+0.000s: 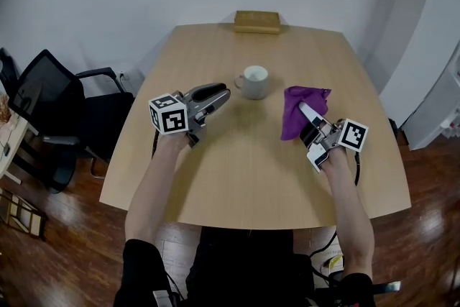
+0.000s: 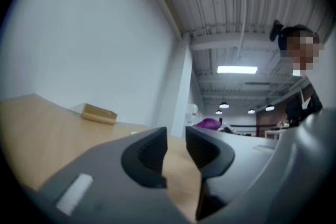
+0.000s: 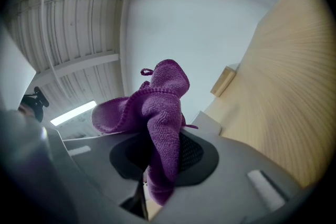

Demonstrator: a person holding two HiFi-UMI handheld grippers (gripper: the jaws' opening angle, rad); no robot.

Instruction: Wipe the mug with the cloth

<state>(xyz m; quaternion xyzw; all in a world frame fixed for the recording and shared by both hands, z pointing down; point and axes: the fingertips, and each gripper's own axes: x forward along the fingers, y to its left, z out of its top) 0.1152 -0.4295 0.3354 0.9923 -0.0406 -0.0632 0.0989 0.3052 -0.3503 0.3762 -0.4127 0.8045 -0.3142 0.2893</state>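
Note:
A white mug (image 1: 254, 81) stands upright on the wooden table (image 1: 237, 176), past its middle. My left gripper (image 1: 221, 93) hangs just left of the mug, beside its handle and apart from it. In the left gripper view its jaws (image 2: 176, 136) stand open with a narrow gap and nothing between them. My right gripper (image 1: 305, 110) is to the right of the mug, shut on a purple cloth (image 1: 291, 120) that bunches up over the fingertips. In the right gripper view the cloth (image 3: 160, 107) fills the gap between the pads (image 3: 195, 153) of the right gripper (image 3: 163, 153).
A flat wooden box (image 1: 256, 21) lies at the table's far edge and also shows in the left gripper view (image 2: 98, 113). A black office chair (image 1: 50, 108) stands left of the table. White furniture (image 1: 438, 104) is at the right.

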